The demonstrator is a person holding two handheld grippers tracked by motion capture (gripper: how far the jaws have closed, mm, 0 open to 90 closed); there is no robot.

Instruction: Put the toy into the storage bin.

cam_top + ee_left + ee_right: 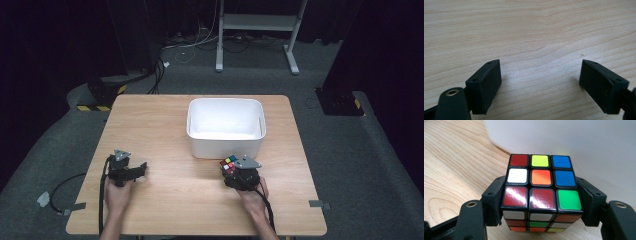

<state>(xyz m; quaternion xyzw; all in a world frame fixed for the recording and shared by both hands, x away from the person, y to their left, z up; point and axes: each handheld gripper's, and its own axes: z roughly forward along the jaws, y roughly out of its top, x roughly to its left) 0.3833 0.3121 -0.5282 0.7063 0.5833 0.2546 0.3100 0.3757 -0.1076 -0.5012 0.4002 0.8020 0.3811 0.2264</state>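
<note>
White bin (226, 142) holds nothing; right gripper (541, 200) pinches puzzle cube (541, 185), left gripper (540, 85) spread

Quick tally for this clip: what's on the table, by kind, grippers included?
Puzzle cube: 1, clamped in the right gripper
White bin: 1
Grippers: 2, counting the left gripper, open over bare table
Total: 4

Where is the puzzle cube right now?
The puzzle cube sits clamped between the right gripper's jaws, low on the wooden table at the right of the high view, just in front of the white bin's near wall.
</note>
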